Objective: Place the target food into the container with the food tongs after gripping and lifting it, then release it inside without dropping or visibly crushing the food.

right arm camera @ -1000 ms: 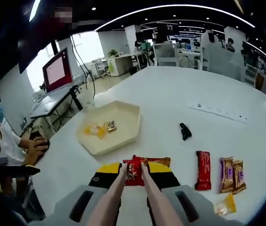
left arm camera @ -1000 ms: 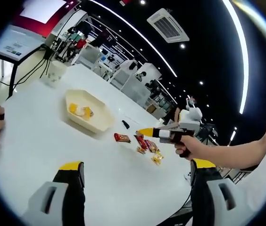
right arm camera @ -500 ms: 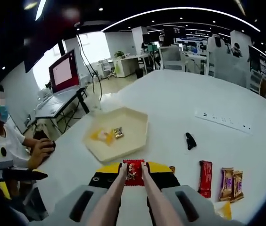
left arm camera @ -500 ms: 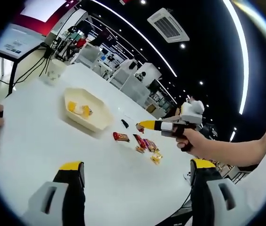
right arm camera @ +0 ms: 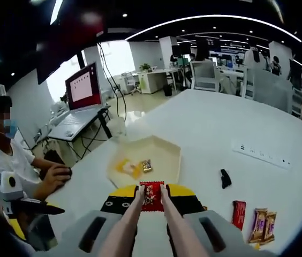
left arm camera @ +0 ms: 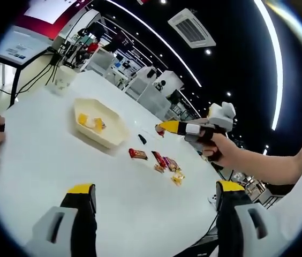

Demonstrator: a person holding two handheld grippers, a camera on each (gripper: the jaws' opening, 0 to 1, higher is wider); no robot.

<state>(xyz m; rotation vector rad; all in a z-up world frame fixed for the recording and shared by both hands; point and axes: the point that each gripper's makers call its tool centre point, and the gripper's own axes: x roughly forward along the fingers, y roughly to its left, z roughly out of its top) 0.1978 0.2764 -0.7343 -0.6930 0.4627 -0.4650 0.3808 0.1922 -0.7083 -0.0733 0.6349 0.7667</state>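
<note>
Right gripper view: tongs [right arm camera: 151, 188], clamped on red candy packet [right arm camera: 152, 195], had risen higher; cream tray [right arm camera: 170, 155] lay ahead. Left tongs [left arm camera: 153, 194] stood open.

The tongs [right arm camera: 151, 206] pinch a red snack packet [right arm camera: 151, 194] just short of the cream tray [right arm camera: 167, 160]. Beyond the tray sits a laptop [right arm camera: 84, 88]; beside it lies a black clip [right arm camera: 225, 178].

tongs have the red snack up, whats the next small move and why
Probably carry the right gripper forward until the red wrapped snack hangs over the cream tray, then lower it. The tongs grip the snack clear of the table, and the tray, already holding two sweets, lies just ahead.
</note>
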